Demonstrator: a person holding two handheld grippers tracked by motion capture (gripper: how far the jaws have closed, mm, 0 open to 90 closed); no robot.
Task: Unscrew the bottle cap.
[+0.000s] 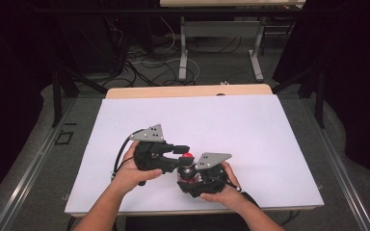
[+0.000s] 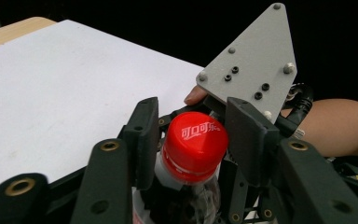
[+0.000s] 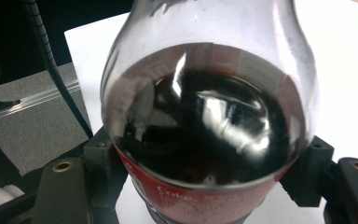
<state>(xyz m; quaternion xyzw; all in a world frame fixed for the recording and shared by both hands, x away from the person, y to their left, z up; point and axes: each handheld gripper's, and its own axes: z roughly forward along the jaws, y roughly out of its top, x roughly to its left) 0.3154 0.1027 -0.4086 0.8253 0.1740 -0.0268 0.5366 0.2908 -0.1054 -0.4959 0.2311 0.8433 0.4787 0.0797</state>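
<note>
A cola bottle (image 1: 189, 174) with dark liquid and a red label stands near the front edge of the white table top (image 1: 212, 120). My right gripper (image 1: 193, 182) is shut on the bottle's body (image 3: 205, 126), with its pads (image 3: 100, 154) pressing on both sides at the label. The red cap (image 2: 195, 140) sits between the jaws of my left gripper (image 2: 193, 135), which comes in from the left (image 1: 184, 153). Its pads (image 2: 145, 135) touch the cap's sides. The right gripper's grey plate (image 2: 251, 65) and a hand show just behind the cap.
The white sheet covers a wooden table whose far edge (image 1: 188, 90) shows at the back. Metal rails (image 1: 33, 168) run along both sides. Behind stand another table's legs (image 1: 183, 53) and loose cables on the floor (image 1: 144, 62).
</note>
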